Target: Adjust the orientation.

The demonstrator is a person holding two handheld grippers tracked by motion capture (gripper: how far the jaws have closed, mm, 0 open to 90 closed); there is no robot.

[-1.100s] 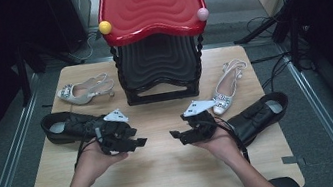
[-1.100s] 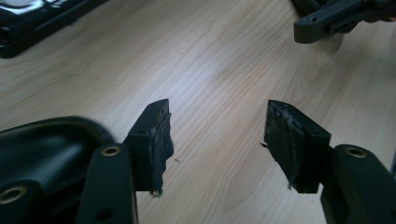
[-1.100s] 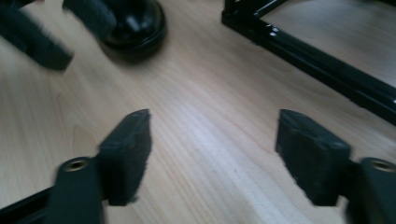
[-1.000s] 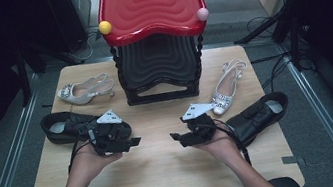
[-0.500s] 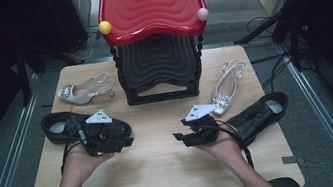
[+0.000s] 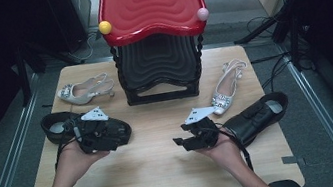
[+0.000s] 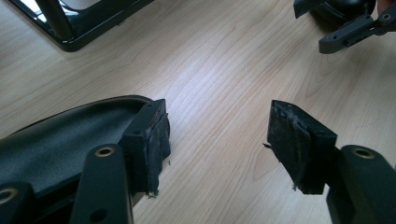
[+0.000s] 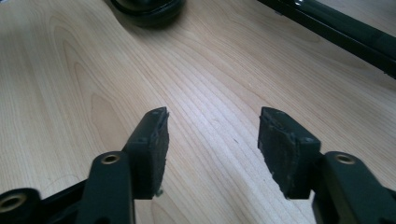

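Note:
A black shoe (image 6: 56, 127) lies at the table's left, and my left gripper (image 6: 110, 133) hovers over its toe end. In the left gripper view the left gripper (image 7: 219, 135) is open over bare wood, with the black shoe (image 7: 65, 140) just outside its left jaw. My right gripper (image 6: 184, 141) is held low at centre right, beside a second black shoe (image 6: 259, 115). It stands open (image 8: 215, 135) with only wood between its fingers. The right gripper (image 7: 355, 28) also appears far off in the left gripper view.
A red-topped black rack (image 6: 154, 29) stands at the back centre. A silver heeled shoe (image 6: 84, 90) lies at the back left and another silver heeled shoe (image 6: 227, 89) to the right of the rack. The wooden table (image 6: 169, 184) has open room at the front.
My left gripper has drawn back leftward from the table's middle to sit over the left black shoe's toe. The right gripper has barely moved.

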